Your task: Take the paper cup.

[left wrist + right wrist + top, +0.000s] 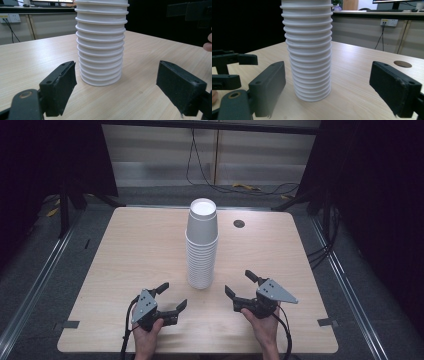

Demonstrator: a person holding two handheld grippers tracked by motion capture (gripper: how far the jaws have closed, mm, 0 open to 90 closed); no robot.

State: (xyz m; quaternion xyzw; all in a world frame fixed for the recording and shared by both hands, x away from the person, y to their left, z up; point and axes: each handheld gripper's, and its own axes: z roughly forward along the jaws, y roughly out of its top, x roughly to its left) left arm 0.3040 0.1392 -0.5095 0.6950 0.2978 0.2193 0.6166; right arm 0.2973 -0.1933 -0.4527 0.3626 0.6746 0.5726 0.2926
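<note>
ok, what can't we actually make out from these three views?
- Top of the cup stack: cut off by the upper edge in both gripper views.
- Exact cup count: rims too small and blurred in the high view.
- Inside of the cups: hidden, the stack stands mouth down on the table.
- Round hole in the table: too small to see what it holds.

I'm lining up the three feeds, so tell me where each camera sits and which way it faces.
High view: above the person's side, looking forward and down at the table; both hands show, with the left hand-held gripper and right hand-held gripper.
Left gripper view: rides the left hand-held gripper, facing the stack of white cups between open jaws.
Right gripper view: the same from the right.
All share the stack.
</note>
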